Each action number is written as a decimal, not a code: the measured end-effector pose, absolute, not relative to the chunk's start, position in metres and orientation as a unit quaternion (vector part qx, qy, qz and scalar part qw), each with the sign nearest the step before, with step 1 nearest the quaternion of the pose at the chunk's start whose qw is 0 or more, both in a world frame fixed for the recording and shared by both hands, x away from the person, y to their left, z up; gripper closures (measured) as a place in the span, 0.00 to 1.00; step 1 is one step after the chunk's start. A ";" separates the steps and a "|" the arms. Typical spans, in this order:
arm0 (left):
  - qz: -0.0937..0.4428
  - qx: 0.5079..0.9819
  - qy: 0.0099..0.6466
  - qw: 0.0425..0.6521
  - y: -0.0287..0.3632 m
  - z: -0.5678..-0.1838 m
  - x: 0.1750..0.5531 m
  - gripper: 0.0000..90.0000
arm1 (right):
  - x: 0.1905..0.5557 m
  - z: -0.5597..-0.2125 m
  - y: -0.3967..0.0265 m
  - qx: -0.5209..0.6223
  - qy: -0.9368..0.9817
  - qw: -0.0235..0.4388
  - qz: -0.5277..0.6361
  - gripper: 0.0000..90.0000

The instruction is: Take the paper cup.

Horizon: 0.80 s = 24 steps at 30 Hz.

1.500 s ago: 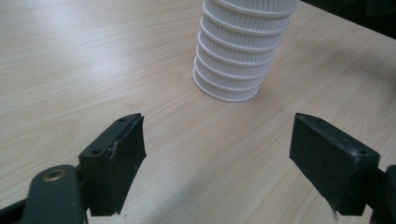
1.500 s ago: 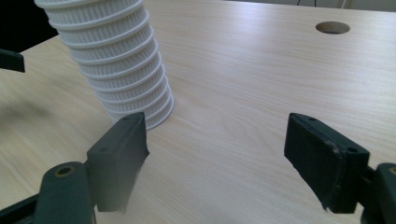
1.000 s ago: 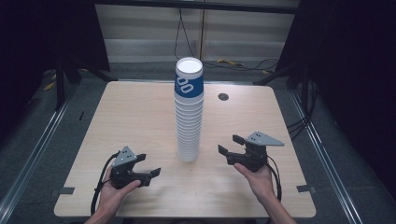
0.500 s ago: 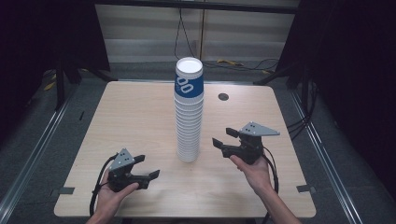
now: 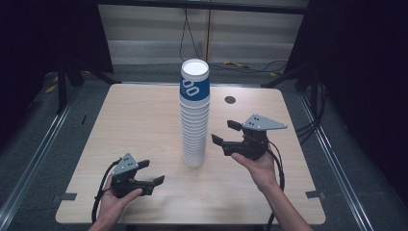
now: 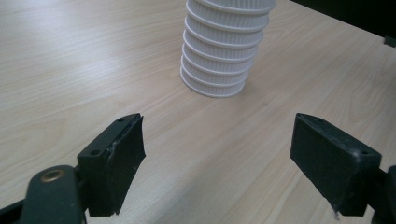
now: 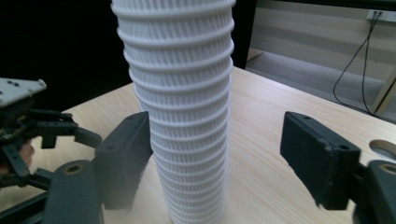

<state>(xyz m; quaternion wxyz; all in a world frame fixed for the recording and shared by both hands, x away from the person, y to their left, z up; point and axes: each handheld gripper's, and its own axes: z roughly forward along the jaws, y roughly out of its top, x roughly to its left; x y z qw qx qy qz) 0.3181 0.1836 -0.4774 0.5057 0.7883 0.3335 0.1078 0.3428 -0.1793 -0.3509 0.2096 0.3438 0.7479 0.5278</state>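
We see a tall stack of white ribbed paper cups (image 5: 194,120) standing upright at the centre of the worktop (image 5: 139,120), its top cup banded in blue. Our right gripper (image 5: 223,132), right of centre in the high view, points at the stack's middle height; its jaws have just been opening and stand apart with nothing held. In the right gripper view the stack (image 7: 180,102) rises just beyond the jaws, near the left one, and we judge the gripper is raised this high so it can take cups off the upper part rather than the base. Our left gripper (image 5: 152,173), at the lower left of the high view, rests low by the worktop, jaws wide and empty, aimed at the stack's foot (image 6: 219,65), probably ready to steady the bottom cups.
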 end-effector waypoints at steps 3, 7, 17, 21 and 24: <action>0.107 0.790 0.331 0.505 0.183 -0.477 0.318 0.20 | 0.344 -0.341 -0.178 0.342 0.747 0.202 0.533 0.22; 0.110 0.792 0.325 0.505 0.184 -0.477 0.318 0.18 | 0.345 -0.329 -0.175 0.334 0.748 0.195 0.540 0.18; 0.112 0.795 0.322 0.502 0.182 -0.478 0.319 0.18 | 0.351 -0.298 -0.170 0.310 0.748 0.183 0.557 0.16; 0.106 0.796 0.321 0.502 0.182 -0.479 0.321 0.18 | 0.355 -0.281 -0.162 0.293 0.749 0.189 0.564 0.16; 0.105 0.799 0.319 0.499 0.181 -0.479 0.321 0.18 | 0.354 -0.271 -0.158 0.288 0.747 0.189 0.569 0.16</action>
